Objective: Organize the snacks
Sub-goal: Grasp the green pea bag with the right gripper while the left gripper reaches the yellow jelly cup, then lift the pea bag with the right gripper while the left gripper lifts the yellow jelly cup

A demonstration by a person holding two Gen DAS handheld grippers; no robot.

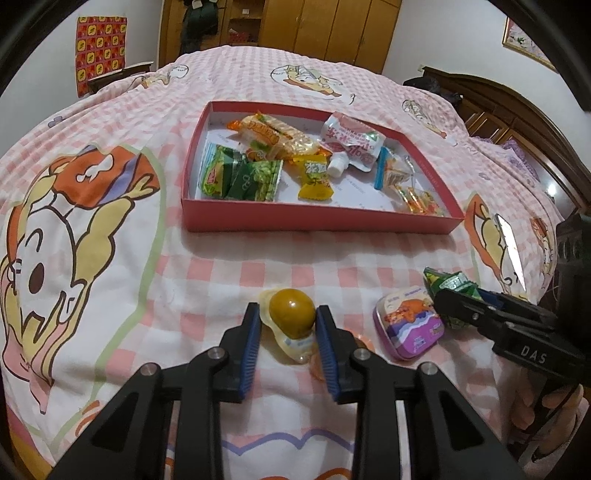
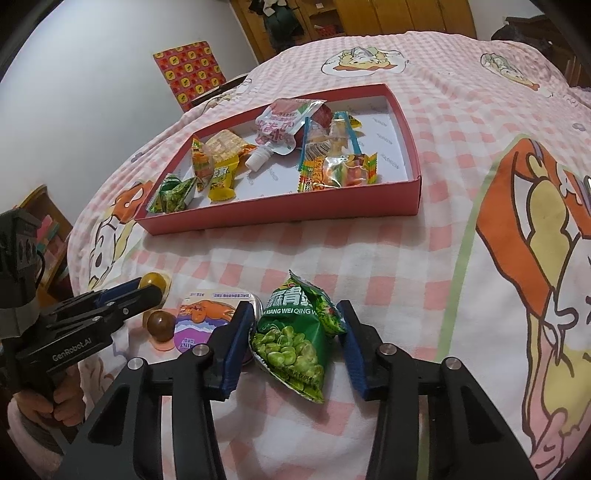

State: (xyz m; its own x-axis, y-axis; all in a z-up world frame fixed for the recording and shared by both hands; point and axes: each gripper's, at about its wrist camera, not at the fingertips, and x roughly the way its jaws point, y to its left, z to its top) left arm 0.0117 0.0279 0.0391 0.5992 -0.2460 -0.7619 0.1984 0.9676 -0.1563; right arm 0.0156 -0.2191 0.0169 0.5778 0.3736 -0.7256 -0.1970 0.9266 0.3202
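Observation:
My left gripper [image 1: 288, 326] is shut on a clear jelly cup with a brown-yellow ball [image 1: 291, 312], which lies on the bed cover. My right gripper [image 2: 295, 332] is shut on a green pea packet [image 2: 295, 343]; both blue pads touch its sides. In the left wrist view that gripper [image 1: 443, 295] is at the right with the packet [image 1: 448, 282] at its tip. A purple mint tin [image 2: 203, 317] and a second brown jelly ball [image 2: 160, 325] lie between the two grippers. The red box [image 1: 317, 219] beyond them holds several snacks.
Everything lies on a bed with a pink checked cartoon cover [image 1: 221, 273]. A dark wooden headboard [image 1: 517, 110] stands at the right, and wardrobes [image 1: 332, 26] at the back. A hand [image 2: 62, 398] holds the left gripper's handle.

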